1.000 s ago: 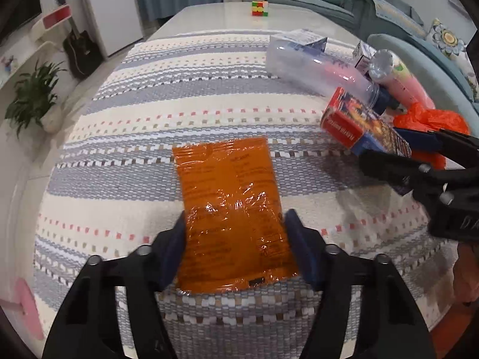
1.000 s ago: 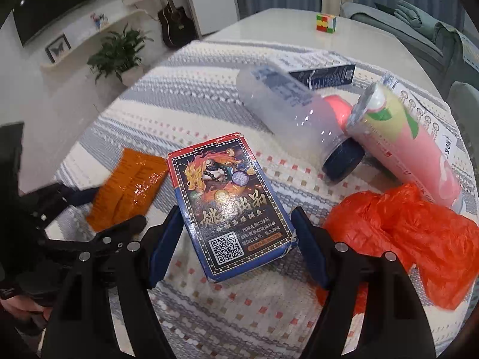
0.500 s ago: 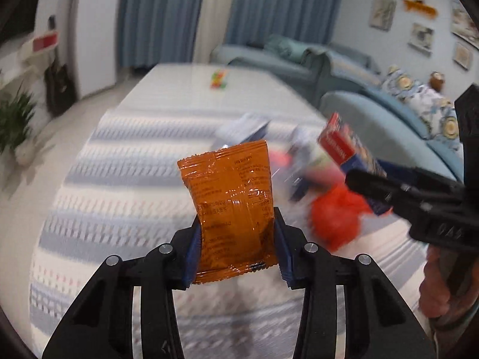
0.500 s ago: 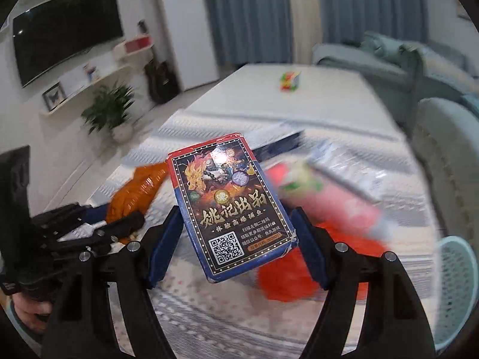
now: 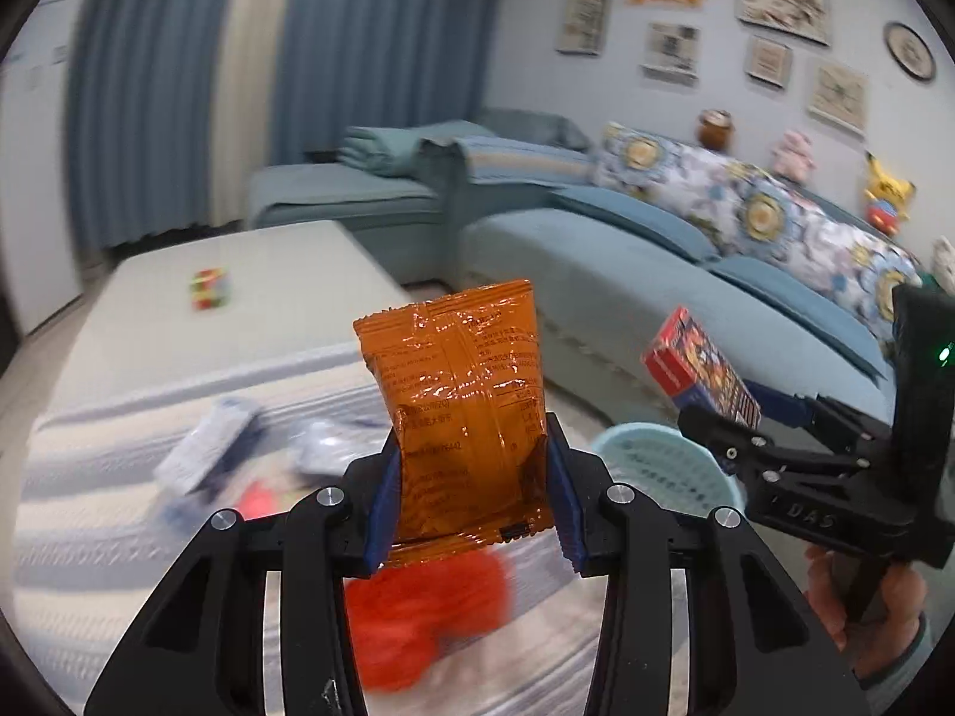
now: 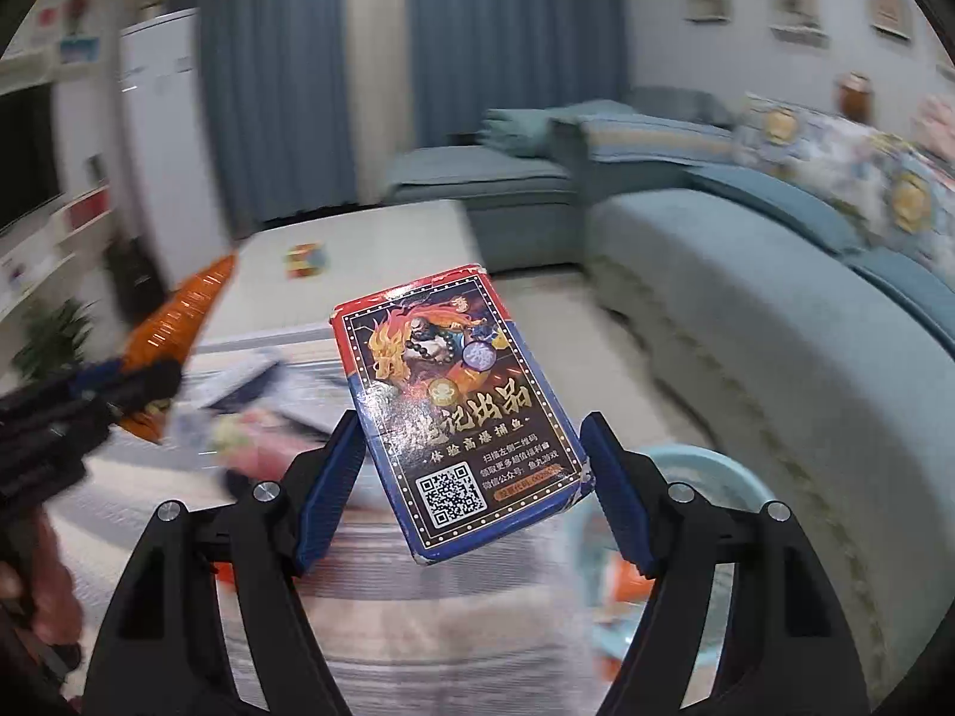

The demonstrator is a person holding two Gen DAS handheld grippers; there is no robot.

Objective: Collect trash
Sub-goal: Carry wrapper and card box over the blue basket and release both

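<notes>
A long blue-grey fabric sofa (image 5: 627,274) with floral cushions runs along the right wall, and blue curtains (image 6: 286,77) hang behind it. A pale table (image 5: 250,274) carries a small multicoloured puzzle cube (image 5: 210,289); nearer the cameras, a striped grey-and-white woven cloth (image 5: 89,525) covers it. On that cloth lie blurred leftovers: a crumpled red-orange plastic bag (image 5: 424,614) just below the left gripper, and what may be a clear bottle and a pale carton farther left, too smeared to name with confidence. A light blue perforated plastic basket (image 5: 668,465) sits beyond the cloth's right edge, between the table and the sofa; the right wrist view shows its rim (image 6: 704,459) behind the right finger.

The left gripper (image 5: 471,501) holds a shiny orange foil snack packet (image 5: 459,411) upright in the air above the cloth, blue-padded fingers (image 5: 382,501) pinching its lower sides; the packet is creased, printed with fine dark text and sealed along top and bottom. It blocks much of the table behind it.

The right gripper (image 6: 471,489) grips a flat rectangular blue-and-red printed card box (image 6: 459,411), tilted slightly left, its fingers (image 6: 615,495) pressing the lower edges. The box face shows a dragon figure, Chinese lettering and a QR code. In the left wrist view this box (image 5: 698,364) hangs in the air above the basket.
</notes>
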